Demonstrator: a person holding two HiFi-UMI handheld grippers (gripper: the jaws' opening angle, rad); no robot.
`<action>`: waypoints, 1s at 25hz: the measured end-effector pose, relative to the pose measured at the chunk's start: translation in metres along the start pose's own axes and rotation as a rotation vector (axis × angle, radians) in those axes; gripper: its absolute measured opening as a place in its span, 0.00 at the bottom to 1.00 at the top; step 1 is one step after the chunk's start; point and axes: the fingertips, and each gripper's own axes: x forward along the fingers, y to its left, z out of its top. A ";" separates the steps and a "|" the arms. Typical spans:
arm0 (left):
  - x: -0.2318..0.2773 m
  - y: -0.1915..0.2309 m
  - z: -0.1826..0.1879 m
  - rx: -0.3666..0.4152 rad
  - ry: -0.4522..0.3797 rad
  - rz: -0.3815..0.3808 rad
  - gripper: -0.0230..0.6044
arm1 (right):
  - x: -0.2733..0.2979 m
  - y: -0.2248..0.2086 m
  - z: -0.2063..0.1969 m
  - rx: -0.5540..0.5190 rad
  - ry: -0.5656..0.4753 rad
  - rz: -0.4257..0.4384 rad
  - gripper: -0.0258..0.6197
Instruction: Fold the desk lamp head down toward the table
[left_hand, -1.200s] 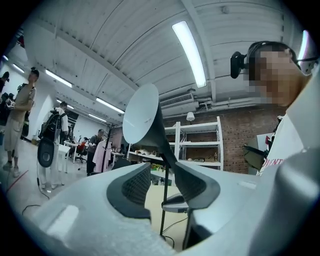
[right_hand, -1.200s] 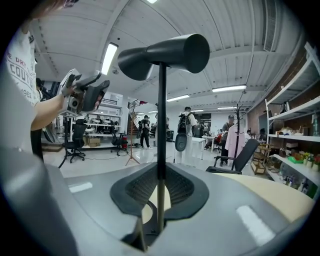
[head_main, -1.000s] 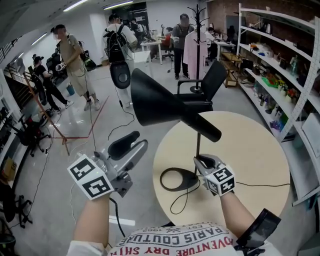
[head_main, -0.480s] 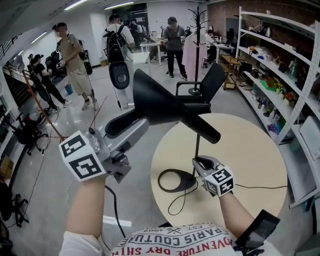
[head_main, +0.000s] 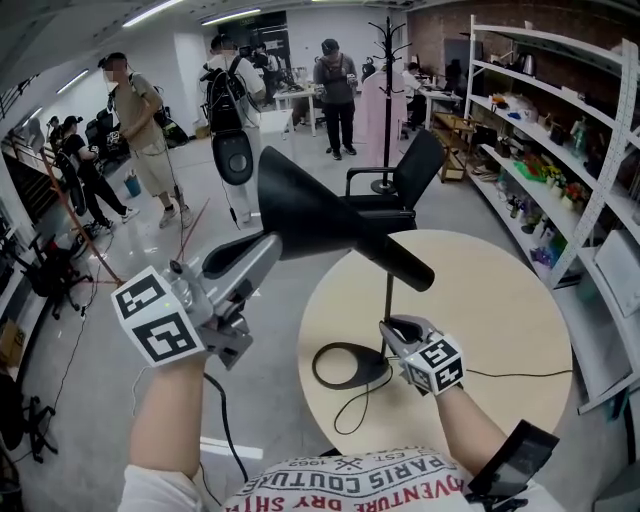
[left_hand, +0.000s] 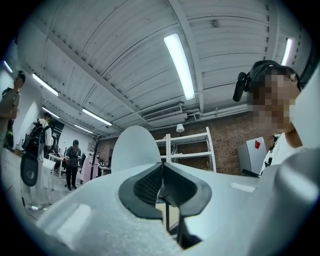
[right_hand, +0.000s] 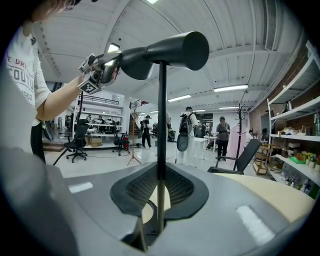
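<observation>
Taking the lamp head by its wide rim to swing it down

Standing high on a slender stem (head_main: 388, 295) over a ring base (head_main: 345, 365) on the round table (head_main: 500, 300), the lamp head (head_main: 320, 215) is looking like a rigid, smooth, thin-walled cone, probably light, with the rim giving the best leverage on its joint. The left gripper (head_main: 262, 250) has just been closing its jaws and is pinching that thin rim. The right gripper (head_main: 389, 328) is clamping the stem low down, bracing a likely tippy stand.
</observation>
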 end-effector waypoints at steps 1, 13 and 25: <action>-0.001 0.000 0.000 -0.004 -0.002 -0.003 0.05 | 0.000 0.001 0.000 0.001 -0.001 0.001 0.10; -0.003 0.002 -0.003 -0.054 -0.026 -0.021 0.05 | 0.000 -0.001 -0.001 0.007 -0.022 0.003 0.10; -0.019 0.008 -0.025 -0.140 -0.057 0.000 0.05 | -0.001 -0.001 -0.004 0.007 -0.029 0.004 0.10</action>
